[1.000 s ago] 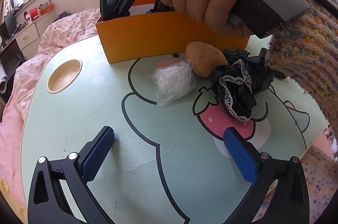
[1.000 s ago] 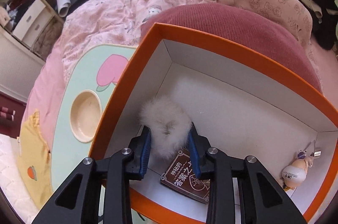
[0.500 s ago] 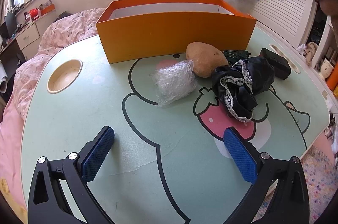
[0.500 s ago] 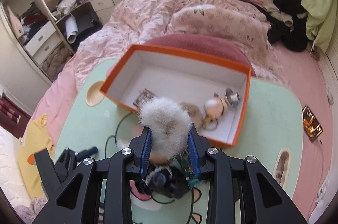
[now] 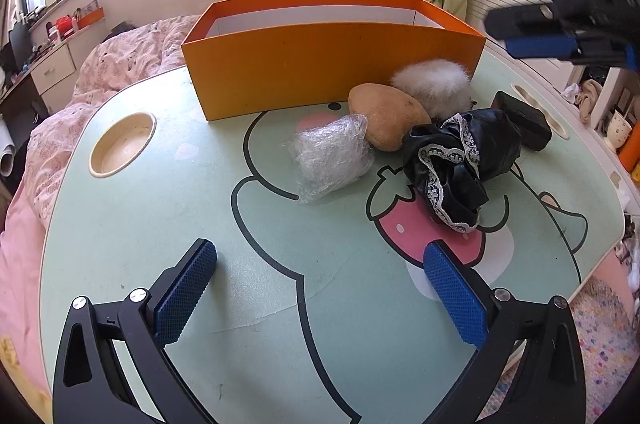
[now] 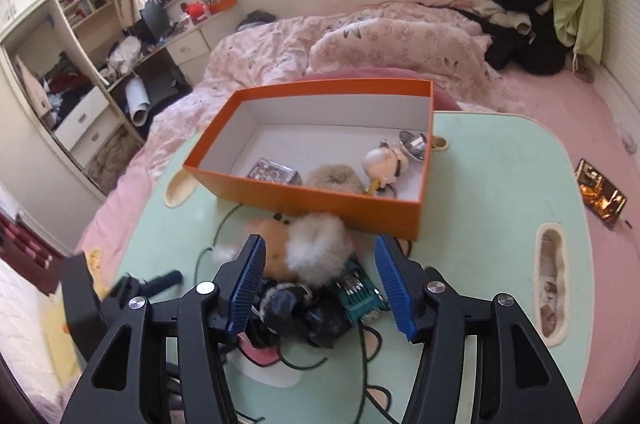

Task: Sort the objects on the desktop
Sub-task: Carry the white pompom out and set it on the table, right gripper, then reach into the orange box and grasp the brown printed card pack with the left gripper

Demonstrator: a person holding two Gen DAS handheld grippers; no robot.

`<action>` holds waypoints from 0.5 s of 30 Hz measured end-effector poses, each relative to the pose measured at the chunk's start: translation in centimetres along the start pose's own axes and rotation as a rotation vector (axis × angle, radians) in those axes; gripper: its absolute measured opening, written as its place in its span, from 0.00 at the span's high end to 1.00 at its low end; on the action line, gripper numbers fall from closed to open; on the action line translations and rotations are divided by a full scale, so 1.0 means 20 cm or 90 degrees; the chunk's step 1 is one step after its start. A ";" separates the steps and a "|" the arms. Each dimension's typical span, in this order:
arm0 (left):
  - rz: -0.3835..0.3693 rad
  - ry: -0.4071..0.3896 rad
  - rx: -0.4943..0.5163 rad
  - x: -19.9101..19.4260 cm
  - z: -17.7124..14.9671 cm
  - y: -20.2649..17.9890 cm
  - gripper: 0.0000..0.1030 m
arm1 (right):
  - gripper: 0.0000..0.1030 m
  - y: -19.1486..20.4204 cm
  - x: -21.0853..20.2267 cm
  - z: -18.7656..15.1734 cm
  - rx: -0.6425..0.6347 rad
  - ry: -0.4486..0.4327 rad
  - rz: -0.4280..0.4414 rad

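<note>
White fluffy pompom [image 6: 318,244] lies on the table [image 5: 120,232], outside the orange box [image 6: 320,201] at its 6 o'clock wall, touching the potato [image 5: 384,119], apparently dropped short, both the right gripper [image 6: 320,284] and left gripper [image 5: 320,288] spread wide and empty; no writing is legible.

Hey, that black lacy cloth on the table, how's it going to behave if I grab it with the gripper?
The black lacy cloth lies crumpled in loose folds, so it will probably be floppy and dangle from wherever it is pinched. Its surface looks shiny, so it may slip between the pads. It touches the potato, so dragging it might nudge that.
</note>
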State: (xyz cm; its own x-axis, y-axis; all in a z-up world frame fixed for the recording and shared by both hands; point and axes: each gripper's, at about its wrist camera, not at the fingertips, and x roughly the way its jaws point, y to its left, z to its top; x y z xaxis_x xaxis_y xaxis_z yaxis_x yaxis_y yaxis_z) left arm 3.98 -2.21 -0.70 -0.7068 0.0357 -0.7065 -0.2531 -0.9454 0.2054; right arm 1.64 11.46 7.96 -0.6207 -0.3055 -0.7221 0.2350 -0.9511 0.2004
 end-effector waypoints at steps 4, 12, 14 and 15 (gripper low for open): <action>0.001 0.000 0.000 0.00 0.00 0.00 0.00 | 0.40 0.02 -0.03 -0.25 -0.062 -0.011 -0.083; 0.004 0.000 0.001 0.00 0.00 0.00 0.00 | 0.06 -0.01 0.13 -0.46 -0.064 -0.008 -0.134; 0.005 0.000 0.002 0.00 0.00 0.01 0.00 | 0.00 -0.02 0.15 -0.45 -0.066 0.005 -0.138; 0.005 0.000 0.001 0.00 0.00 0.01 0.00 | 0.00 -0.02 0.15 -0.46 -0.067 0.004 -0.139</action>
State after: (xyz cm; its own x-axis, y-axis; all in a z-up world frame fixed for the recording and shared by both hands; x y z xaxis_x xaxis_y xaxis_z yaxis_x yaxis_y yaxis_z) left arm 3.99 -2.37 -0.69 -0.7086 0.0279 -0.7050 -0.2482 -0.9452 0.2120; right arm 6.47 11.31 -0.34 -0.6605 -0.0923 -0.7451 0.1726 -0.9845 -0.0310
